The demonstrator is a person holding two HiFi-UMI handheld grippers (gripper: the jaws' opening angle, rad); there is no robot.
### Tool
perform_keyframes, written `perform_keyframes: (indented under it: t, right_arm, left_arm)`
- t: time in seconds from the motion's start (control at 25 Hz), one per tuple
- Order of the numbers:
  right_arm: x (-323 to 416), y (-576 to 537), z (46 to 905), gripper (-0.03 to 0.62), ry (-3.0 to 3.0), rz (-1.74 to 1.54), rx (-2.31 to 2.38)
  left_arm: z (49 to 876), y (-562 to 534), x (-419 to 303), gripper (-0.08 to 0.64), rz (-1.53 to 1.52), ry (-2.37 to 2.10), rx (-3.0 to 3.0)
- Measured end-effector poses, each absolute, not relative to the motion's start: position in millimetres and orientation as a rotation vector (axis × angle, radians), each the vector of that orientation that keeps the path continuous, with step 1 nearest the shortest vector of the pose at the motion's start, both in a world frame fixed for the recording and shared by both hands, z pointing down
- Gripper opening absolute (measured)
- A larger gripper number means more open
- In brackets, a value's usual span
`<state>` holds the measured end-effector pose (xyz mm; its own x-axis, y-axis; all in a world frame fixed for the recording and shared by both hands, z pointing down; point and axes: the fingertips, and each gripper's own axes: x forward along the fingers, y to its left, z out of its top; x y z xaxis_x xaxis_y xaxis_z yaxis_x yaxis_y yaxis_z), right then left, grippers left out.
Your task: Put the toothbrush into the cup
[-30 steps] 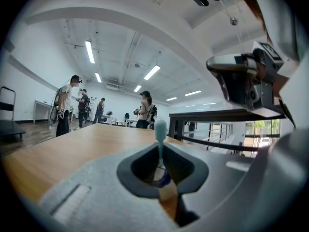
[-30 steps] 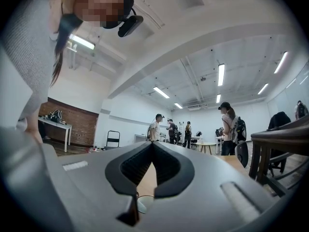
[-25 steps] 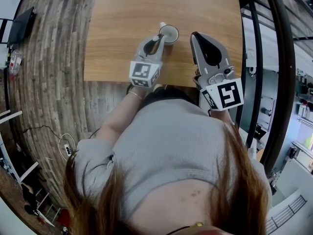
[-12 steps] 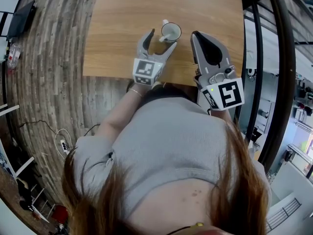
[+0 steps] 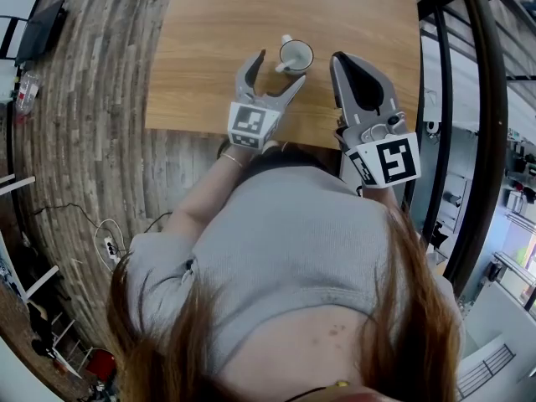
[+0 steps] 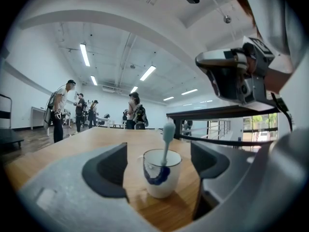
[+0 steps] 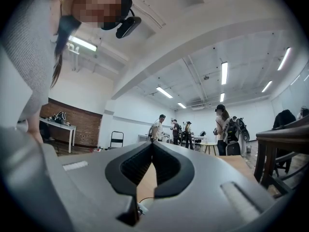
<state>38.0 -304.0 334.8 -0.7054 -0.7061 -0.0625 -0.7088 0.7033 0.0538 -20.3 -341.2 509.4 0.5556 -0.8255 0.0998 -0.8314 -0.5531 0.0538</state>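
A white cup point(image 5: 295, 56) with a blue mark stands on the wooden table point(image 5: 209, 23). The pale toothbrush point(image 5: 286, 43) leans upright inside it, head up, as the left gripper view shows: toothbrush point(image 6: 167, 135), cup point(image 6: 161, 180). My left gripper point(image 5: 281, 67) sits just in front of the cup. Its jaws are opening wide, with the cup between and beyond the tips, and neither pad touches it. My right gripper point(image 5: 338, 59) hovers to the right of the cup, its jaws point(image 7: 152, 146) shut on nothing.
The table's near edge point(image 5: 209, 131) runs just under both grippers, with plank floor point(image 5: 92, 99) to the left. A dark metal railing point(image 5: 442, 99) stands close on the right. Several people point(image 6: 63, 108) stand far off in the room.
The left gripper, shut on the toothbrush over the cup a second ago, has opened wide and let it go. The toothbrush now rests in the cup. The right gripper stayed put.
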Motion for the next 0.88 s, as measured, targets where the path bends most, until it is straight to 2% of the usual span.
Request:
perform_keyframes:
  t: [0.48, 0.56, 0.68, 0.8, 0.88]
  right_arm:
    - [28, -304, 327, 0.003, 2.840, 0.128, -1.143]
    - [26, -304, 326, 0.003, 2.838, 0.127, -1.136]
    - [25, -304, 326, 0.003, 2.836, 0.125, -1.129]
    - [25, -304, 327, 0.003, 2.834, 0.122, -1.132]
    - [25, -304, 327, 0.003, 2.831, 0.117, -1.132]
  left_arm:
    - [501, -322, -42, 0.389, 0.164, -1.457, 2.723]
    - [500, -319, -47, 0.350, 0.169, -1.474, 2.718]
    - [494, -318, -52, 0.233, 0.166, -1.503, 2.725]
    - [488, -318, -53, 0.154, 0.151, -1.526, 2.736]
    - [487, -318, -57, 0.046, 0.164, -1.551, 2.727]
